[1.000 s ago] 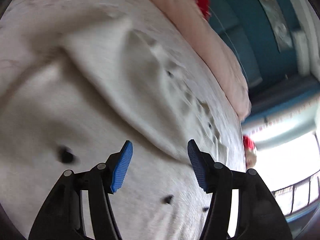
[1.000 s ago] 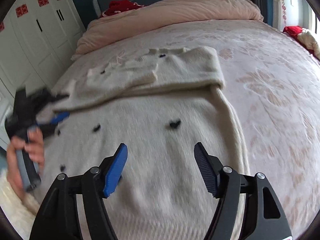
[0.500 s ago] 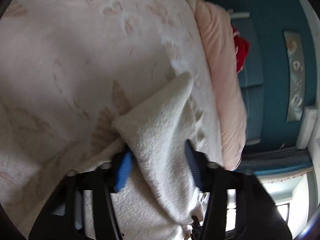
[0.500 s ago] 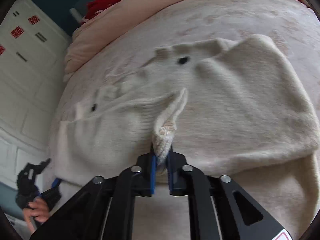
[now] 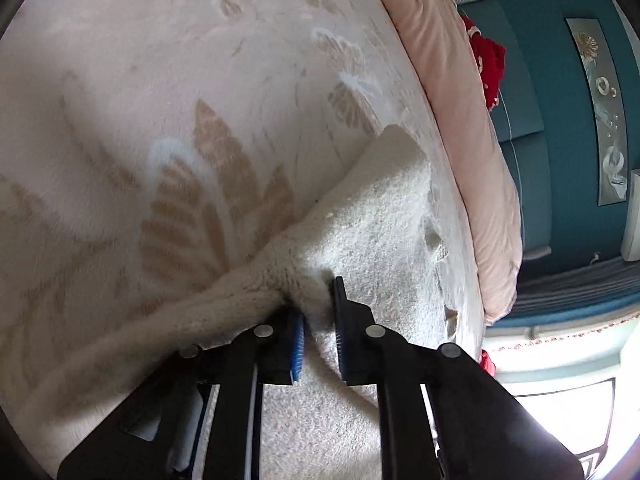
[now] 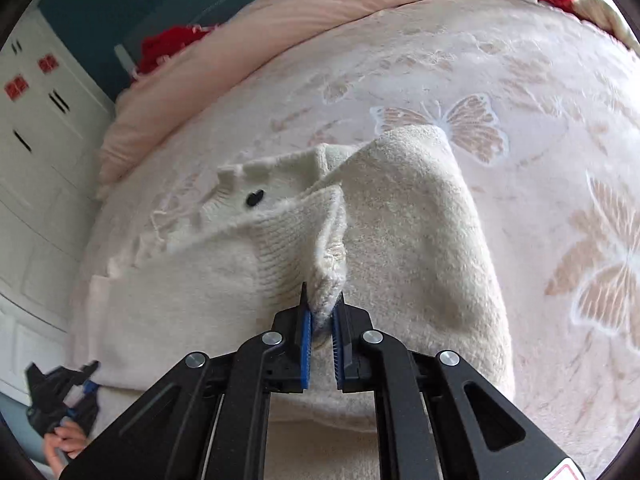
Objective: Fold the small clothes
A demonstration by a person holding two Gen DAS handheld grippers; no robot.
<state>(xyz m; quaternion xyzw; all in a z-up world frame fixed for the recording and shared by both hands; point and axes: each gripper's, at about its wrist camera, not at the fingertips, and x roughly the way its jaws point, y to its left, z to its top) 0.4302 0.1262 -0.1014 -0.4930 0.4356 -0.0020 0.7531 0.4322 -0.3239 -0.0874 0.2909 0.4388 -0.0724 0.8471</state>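
Note:
A cream knitted cardigan (image 6: 400,240) with black buttons (image 6: 255,199) lies on the bed, part folded. My right gripper (image 6: 321,312) is shut on a ribbed cuff or hem edge of it, which stands up in a peak. My left gripper (image 5: 318,312) is shut on a fold of the same cardigan (image 5: 372,232) at its side edge. The left gripper also shows in the right wrist view (image 6: 80,392) at the lower left, held by a hand at the garment's left edge.
The bed has a pink blanket with butterfly and leaf patterns (image 6: 560,120). A pink duvet (image 6: 320,20) and a red garment (image 6: 172,44) lie at the headboard. White wardrobe doors (image 6: 36,120) stand on the left. A window (image 5: 560,400) is bright beyond the bed.
Both grippers went from open above the cardigan to shut on its fabric. The left gripper closed in the last half second. The right gripper has lifted its cuff edge further over the garment.

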